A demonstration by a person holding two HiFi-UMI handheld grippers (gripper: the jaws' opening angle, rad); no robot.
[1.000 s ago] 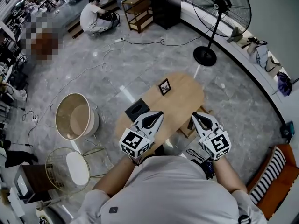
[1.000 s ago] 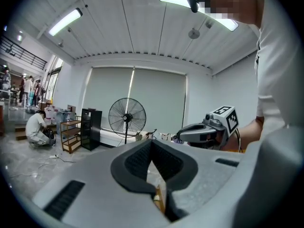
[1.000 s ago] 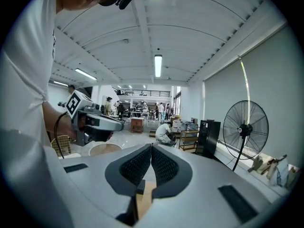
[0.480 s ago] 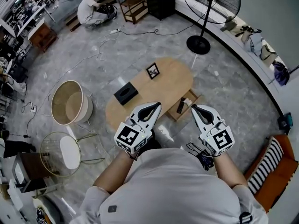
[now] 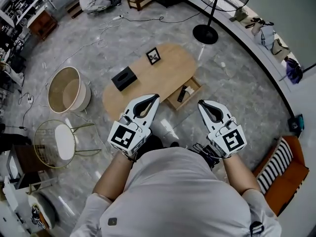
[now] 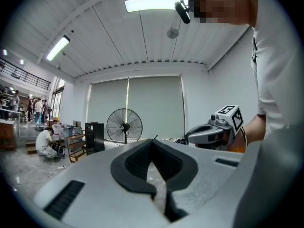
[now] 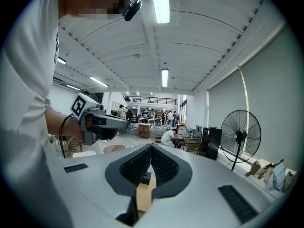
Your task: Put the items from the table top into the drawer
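Holding nothing, jaws pressed together, the left gripper (image 5: pixel 152 98) and right gripper (image 5: pixel 201 104) hover apart from the table (image 5: pixel 170 73). A black box (image 5: pixel 123 78) and picture frame (image 5: pixel 153 56) sit on it; its drawer (image 5: pixel 174 102) stands open.

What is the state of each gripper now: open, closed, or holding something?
Left gripper: closed, jaw tips together, holding nothing.
Right gripper: closed, jaw tips together, holding nothing.

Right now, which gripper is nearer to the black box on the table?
Left. The left gripper is just right of the box in the head view; the right gripper is farther right, past the drawer.
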